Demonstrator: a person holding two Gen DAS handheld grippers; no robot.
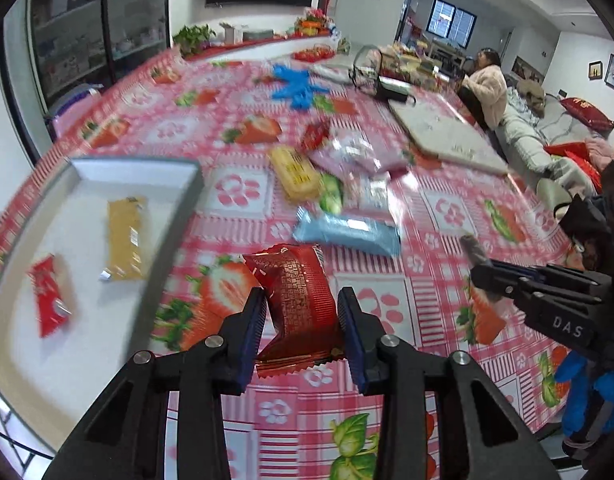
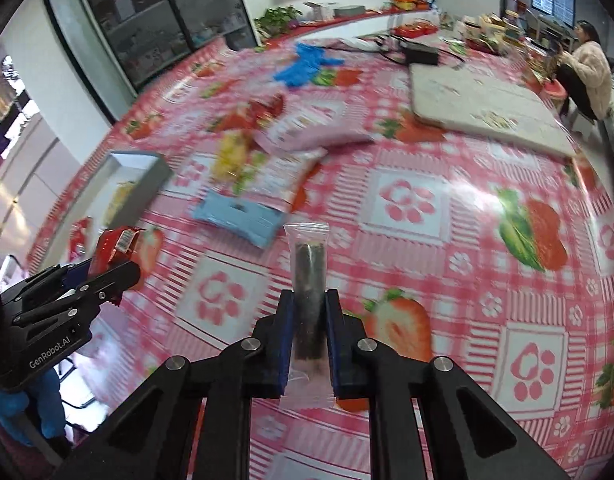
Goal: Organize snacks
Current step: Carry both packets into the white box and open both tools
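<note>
Your left gripper [image 1: 303, 312] pinches a red snack packet [image 1: 297, 304] between its fingers, above the desk [image 1: 447, 208] just right of the white tray [image 1: 179, 184]. Your right gripper [image 2: 309, 312] clamps a clear-wrapped dark snack stick [image 2: 308, 276], near the light blue packet [image 2: 243, 220].

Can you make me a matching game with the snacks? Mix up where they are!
Things:
1. red packet
2. clear wrapper with a dark stick
3. yellow-brown packet
4. light blue packet

Places:
A. lying in the white tray
B. on the tablecloth, no gripper on it
C. in the left gripper
D. in the right gripper

Pairs: 1-C, 2-D, 3-A, 4-B
</note>
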